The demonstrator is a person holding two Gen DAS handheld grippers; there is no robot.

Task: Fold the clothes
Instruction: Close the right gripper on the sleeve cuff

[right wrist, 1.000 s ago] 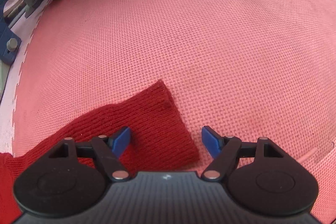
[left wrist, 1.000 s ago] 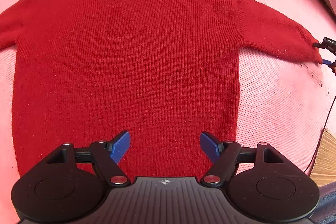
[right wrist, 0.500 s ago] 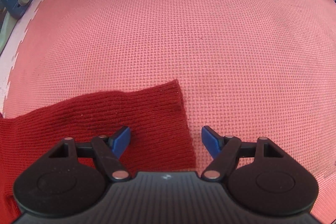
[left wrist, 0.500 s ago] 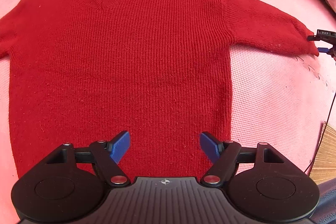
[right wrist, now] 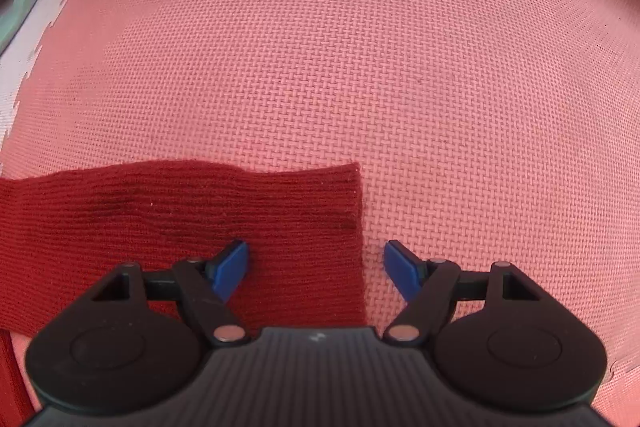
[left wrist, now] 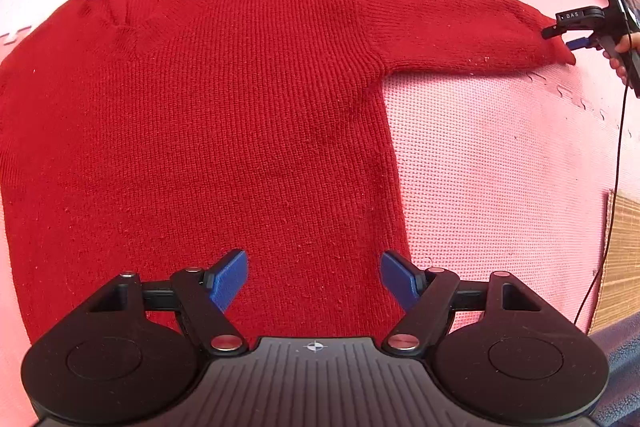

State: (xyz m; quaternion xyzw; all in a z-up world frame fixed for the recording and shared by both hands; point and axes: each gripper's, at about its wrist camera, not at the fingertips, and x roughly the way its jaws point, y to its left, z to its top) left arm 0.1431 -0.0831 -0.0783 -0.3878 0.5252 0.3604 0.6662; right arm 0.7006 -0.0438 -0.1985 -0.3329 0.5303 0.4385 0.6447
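A big pink foam mat [left wrist: 500, 163] is covering the floor, made of pieces that are locking together like a puzzle. A red knitted sweater [left wrist: 224, 115] is lying flat on the mat with its front facing up. Its neck is pointing toward the far side in the left wrist view, and its bottom edge is lying close to the camera. One sleeve [left wrist: 460, 31] is stretching out to the right across the mat.

The left tool [left wrist: 314, 277] is hanging over the bottom part of the sweater, near its lower right corner. Its two blue fingers [left wrist: 230, 279] are standing wide apart and are gripping nothing. The red cloth is showing between them and under them, but I cannot tell if the tips are touching it.

The right tool [right wrist: 316, 269] is sitting over the end of the sleeve [right wrist: 180, 223]. It is spread wide too, with nothing pinched in it. Its left finger is over the red cuff, and its right finger is over bare mat just past the cuff's edge. So the cuff's end is lying between the two fingers. In the left wrist view this same tool [left wrist: 568, 37] is showing at the sleeve tip, with a person's hand [left wrist: 624, 55] holding it and a thin black cable [left wrist: 618, 147] hanging down from it.

A strip of brown woven flooring [left wrist: 624, 259] is showing beside the mat at the right edge.
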